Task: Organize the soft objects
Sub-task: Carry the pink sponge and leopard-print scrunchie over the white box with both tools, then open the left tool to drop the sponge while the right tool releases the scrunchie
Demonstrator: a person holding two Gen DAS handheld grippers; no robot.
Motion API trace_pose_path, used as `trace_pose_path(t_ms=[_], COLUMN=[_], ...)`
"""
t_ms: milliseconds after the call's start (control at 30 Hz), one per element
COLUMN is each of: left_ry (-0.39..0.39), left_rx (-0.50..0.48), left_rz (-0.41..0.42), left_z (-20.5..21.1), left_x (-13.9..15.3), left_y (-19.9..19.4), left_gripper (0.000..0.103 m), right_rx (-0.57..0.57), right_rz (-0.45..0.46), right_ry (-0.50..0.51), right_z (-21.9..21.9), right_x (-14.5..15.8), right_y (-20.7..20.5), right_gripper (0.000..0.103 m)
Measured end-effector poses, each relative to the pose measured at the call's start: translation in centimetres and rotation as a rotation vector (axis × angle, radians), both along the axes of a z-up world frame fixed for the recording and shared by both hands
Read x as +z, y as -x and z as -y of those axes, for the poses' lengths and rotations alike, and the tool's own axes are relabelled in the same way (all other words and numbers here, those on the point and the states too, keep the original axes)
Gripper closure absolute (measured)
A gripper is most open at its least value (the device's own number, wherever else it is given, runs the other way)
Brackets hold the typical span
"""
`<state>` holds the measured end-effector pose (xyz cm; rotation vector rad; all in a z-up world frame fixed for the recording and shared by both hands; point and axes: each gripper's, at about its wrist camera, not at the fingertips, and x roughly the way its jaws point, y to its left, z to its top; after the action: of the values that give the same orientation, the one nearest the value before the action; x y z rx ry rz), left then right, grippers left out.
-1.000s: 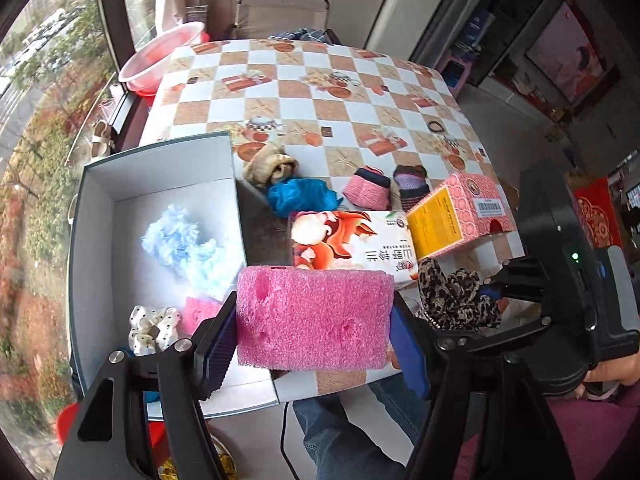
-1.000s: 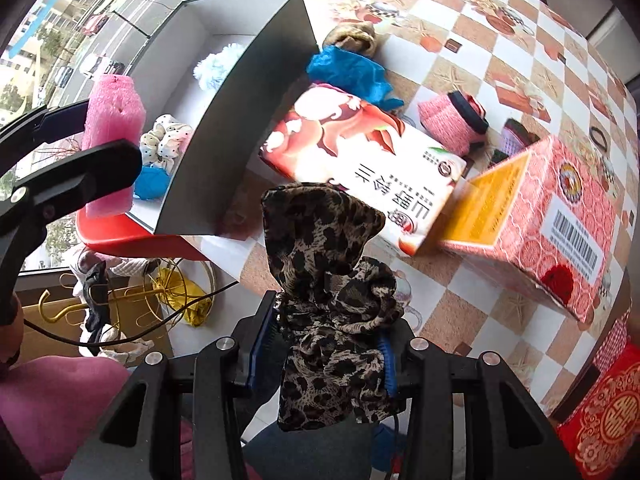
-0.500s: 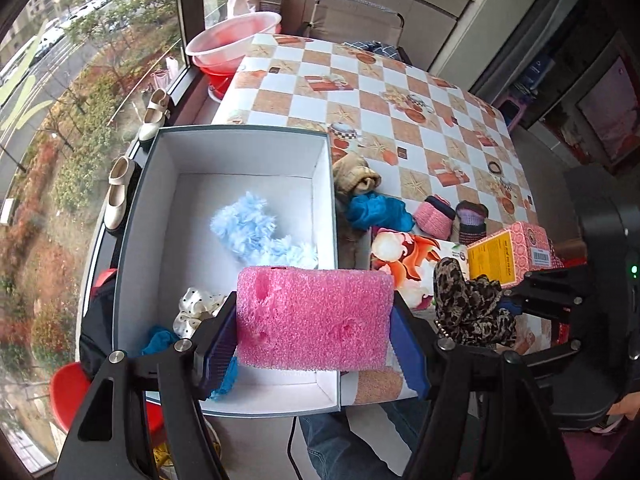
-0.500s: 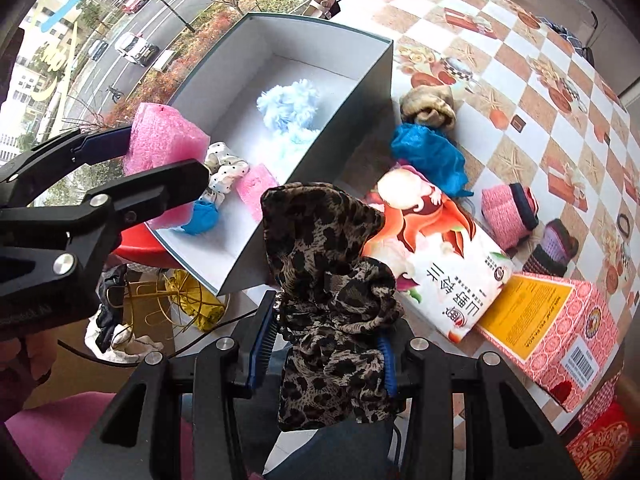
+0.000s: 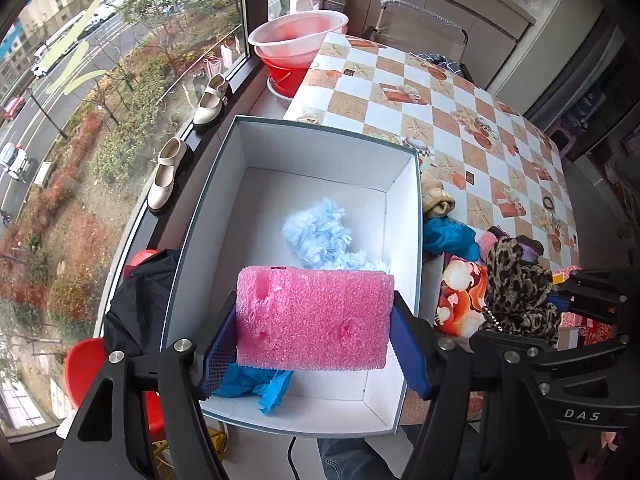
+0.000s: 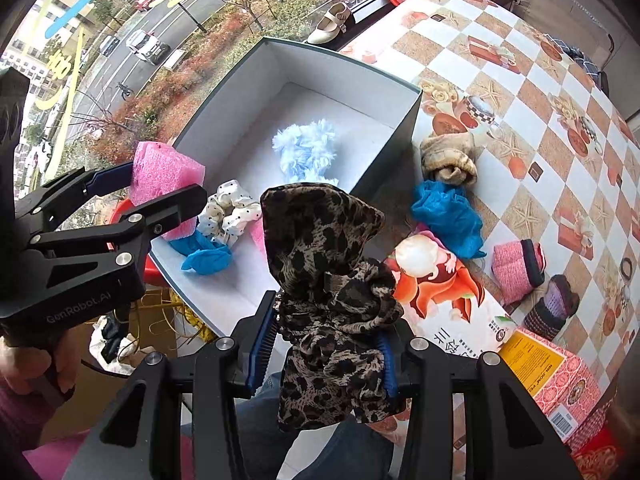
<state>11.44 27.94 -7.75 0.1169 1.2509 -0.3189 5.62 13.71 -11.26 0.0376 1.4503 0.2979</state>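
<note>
Left gripper (image 5: 316, 344): clamped on pink foam block (image 5: 314, 316), now shifted over open box (image 5: 332, 140), box floor below fingertips. Right gripper (image 6: 326, 354): clamped on leopard scrunchie (image 6: 328, 300), box edge beyond fingertips. Release pending.

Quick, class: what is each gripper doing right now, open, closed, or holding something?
Left gripper: closed on the pink foam block.
Right gripper: closed on the leopard-print cloth.

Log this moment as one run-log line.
left gripper: shut on pink sponge, above box | right gripper: shut on leopard scrunchie
</note>
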Motion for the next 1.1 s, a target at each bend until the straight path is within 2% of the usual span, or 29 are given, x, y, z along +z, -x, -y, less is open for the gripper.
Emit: trace_pose_path(t_ms=[133,267,400,1100], left_ry=[0.005,-0.042,-0.042,-0.062], left_rx=[0.042,0.062,0.080,0.124], left_rz=[0.008,0.027,0.027,-0.006], left_z=[-0.3,-0.2,-0.2,-0.6], left_x=[0.0,-0.2,-0.4,-2.0], left_y=[-1.7,-3.3,-4.4,-5.9], left_gripper=[0.030,0.030,0.030,0.030], right_rx=[-0.004,-0.014,-0.010,-0.030], right_rz=[0.001,0.003,0.014,0.028], right_ry=[0.008,-0.009,-0.018,-0.046], right_z=[-0.5,-1.0,-1.6,-2.2], right_x=[0.1,0.2,0.3,0.6], right_y=[-2.0,-3.8,-5.1,-8.7], right_gripper=[0.058,0.058,0.058,0.058])
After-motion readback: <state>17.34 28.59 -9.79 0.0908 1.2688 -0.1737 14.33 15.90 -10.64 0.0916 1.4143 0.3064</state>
